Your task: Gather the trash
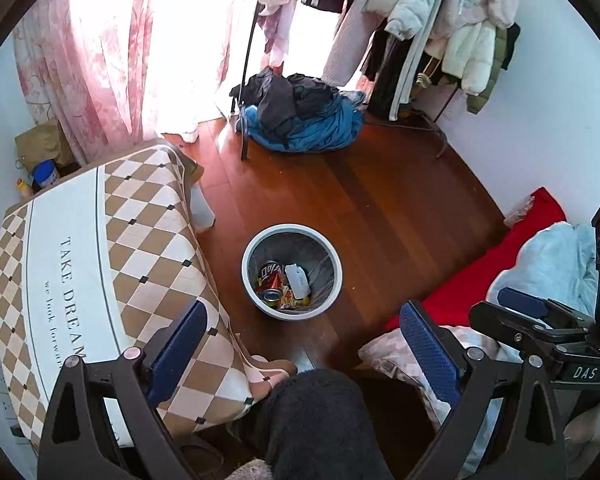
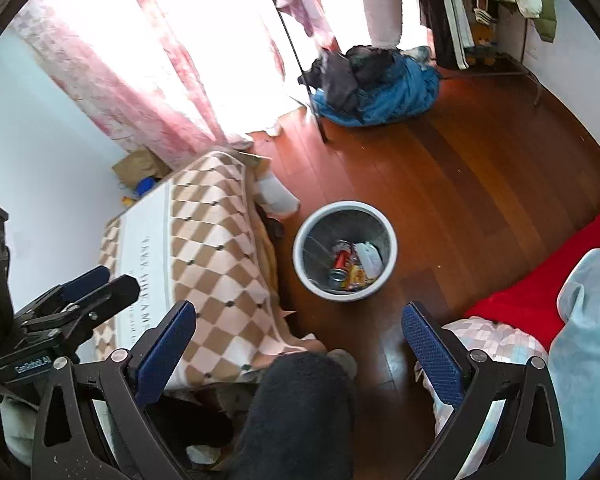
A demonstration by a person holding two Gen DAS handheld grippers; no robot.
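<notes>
Both the left gripper and right gripper gape wide and empty above the wooden floor, with the trash bin below.

Checked cloth covers the counter, left. Pink curtain hangs at the bright window. Blue and dark clothes pile lies on the wood floor. Coats hang on a rack. Red blanket lies right.

Both wrist views look down, sharing the bin
</notes>
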